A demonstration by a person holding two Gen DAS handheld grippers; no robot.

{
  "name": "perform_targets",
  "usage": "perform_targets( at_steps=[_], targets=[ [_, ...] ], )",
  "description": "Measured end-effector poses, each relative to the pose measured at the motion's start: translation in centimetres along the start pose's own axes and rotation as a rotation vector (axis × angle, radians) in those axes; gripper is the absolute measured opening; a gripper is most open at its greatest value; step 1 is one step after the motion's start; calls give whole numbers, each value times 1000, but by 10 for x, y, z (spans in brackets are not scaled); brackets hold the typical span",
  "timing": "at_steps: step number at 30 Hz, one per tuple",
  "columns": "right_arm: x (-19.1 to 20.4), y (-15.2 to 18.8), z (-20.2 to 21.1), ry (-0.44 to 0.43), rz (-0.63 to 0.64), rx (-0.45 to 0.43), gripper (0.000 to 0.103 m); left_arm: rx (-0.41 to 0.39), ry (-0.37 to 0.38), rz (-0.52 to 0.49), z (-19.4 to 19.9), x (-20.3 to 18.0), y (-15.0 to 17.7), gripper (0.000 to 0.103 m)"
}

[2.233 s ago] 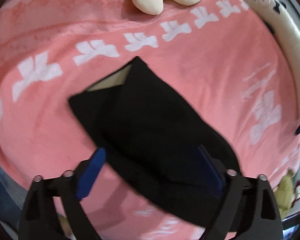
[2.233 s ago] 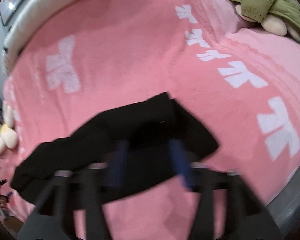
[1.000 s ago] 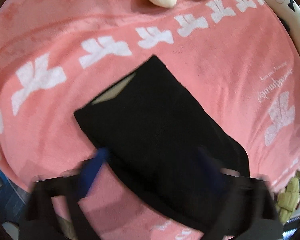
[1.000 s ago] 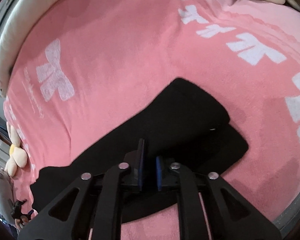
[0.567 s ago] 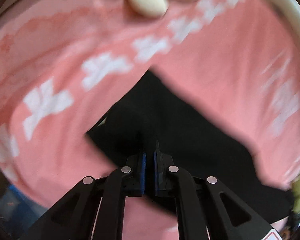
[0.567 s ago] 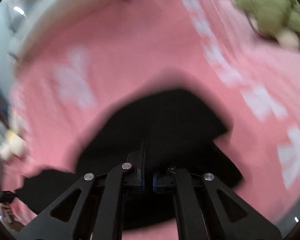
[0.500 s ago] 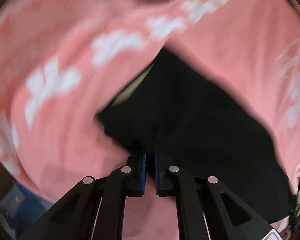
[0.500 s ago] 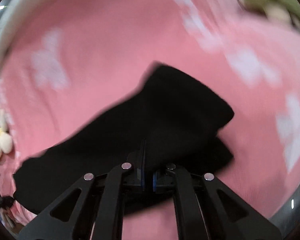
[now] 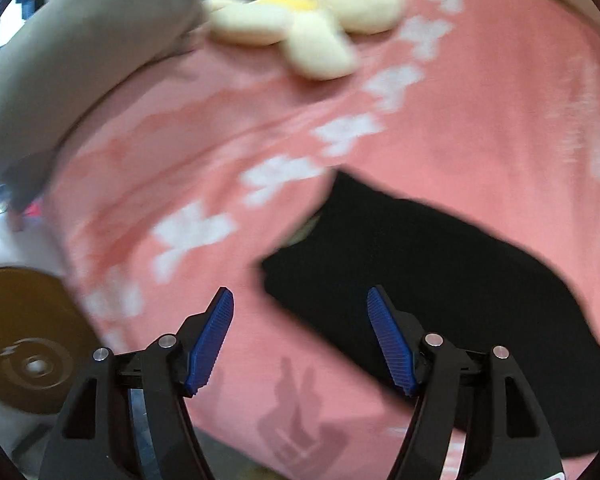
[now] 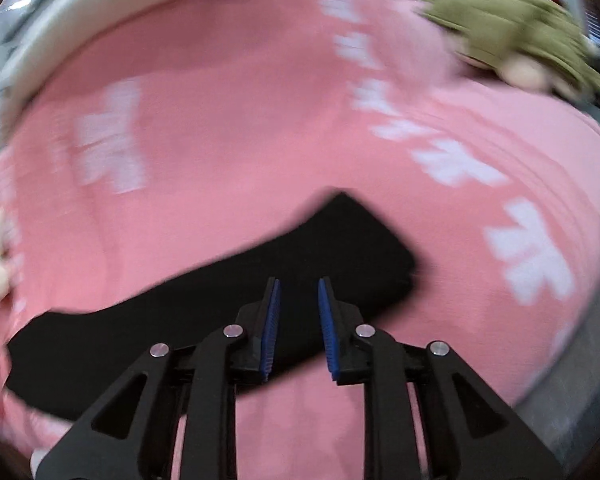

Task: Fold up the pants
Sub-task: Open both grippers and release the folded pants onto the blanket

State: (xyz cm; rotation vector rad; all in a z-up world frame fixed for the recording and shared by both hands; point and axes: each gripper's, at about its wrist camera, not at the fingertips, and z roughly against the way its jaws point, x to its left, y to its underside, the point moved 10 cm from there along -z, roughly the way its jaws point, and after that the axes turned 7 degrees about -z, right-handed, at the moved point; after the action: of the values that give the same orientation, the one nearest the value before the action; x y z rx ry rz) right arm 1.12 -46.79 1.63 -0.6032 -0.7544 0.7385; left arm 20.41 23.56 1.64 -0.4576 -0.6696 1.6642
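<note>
Lying near pants (image 9: 440,280): flower plush (image 9: 312,20), grey pillow (image 9: 72,64).

The pants (image 9: 440,280) are black and lie flat on the pink blanket (image 9: 480,120) below me, folded into a long band. One end is squared off, a pale lining showing at its edge.

pants (image 9: 440,280): matt black cloth | blanket (image 9: 480,100): fuzzy pink fleece | left tool (image 9: 300,336): ribbed blue pads, glossy black plastic

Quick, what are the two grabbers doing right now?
Left gripper: open wide, holding nothing.
Right gripper: open a little, holding nothing, over the black pants.
</note>
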Motion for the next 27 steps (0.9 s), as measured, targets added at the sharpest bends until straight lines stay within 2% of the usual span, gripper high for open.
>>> perform_targets(
  at_steps=[3, 4, 7, 8, 10, 11, 13, 14, 17, 19, 20, 22, 24, 25, 27],
  targets=[
    [70, 19, -12, -111, 105, 80, 20, 8, 141, -103, -2, -69, -6, 67],
    [91, 28, -21, -151, 116, 118, 20, 5, 159, -147, -6, -93, -6, 67],
    [163, 67, -54, -280, 142, 252, 20, 1, 138, -277, -25, -149, 4, 67],
    [202, 87, -68, -340, 188, 321, 20, 11, 124, -309, -32, -160, 10, 67],
    [252, 114, -79, -407, 266, 385, 20, 56, 121, -318, -47, -171, 27, 67],
    [291, 133, -88, -458, 331, 434, 20, 83, 130, -312, -54, -172, 33, 67],
    [341, 155, -102, -511, 405, 476, 20, 136, 119, -285, -68, -163, 45, 69],
    [369, 167, -112, -545, 430, 511, 20, 142, 135, -262, -73, -155, 48, 72],
    [433, 189, -149, -586, 433, 559, 20, 128, 147, -263, -72, -141, 50, 73],
    [451, 202, -183, -528, 451, 586, 17, 118, 142, -285, -72, -140, 51, 75],
    [463, 205, -201, -503, 456, 561, 15, 113, 140, -292, -70, -143, 54, 76],
    [474, 197, -209, -501, 422, 527, 15, 95, 128, -310, -70, -144, 52, 76],
    [475, 180, -196, -546, 350, 515, 19, 86, 125, -316, -70, -145, 52, 77],
    [471, 175, -190, -551, 357, 483, 17, 84, 128, -314, -70, -146, 52, 77],
    [450, 187, -203, -437, 437, 500, 15, 78, 130, -308, -70, -145, 52, 77]
  ],
)
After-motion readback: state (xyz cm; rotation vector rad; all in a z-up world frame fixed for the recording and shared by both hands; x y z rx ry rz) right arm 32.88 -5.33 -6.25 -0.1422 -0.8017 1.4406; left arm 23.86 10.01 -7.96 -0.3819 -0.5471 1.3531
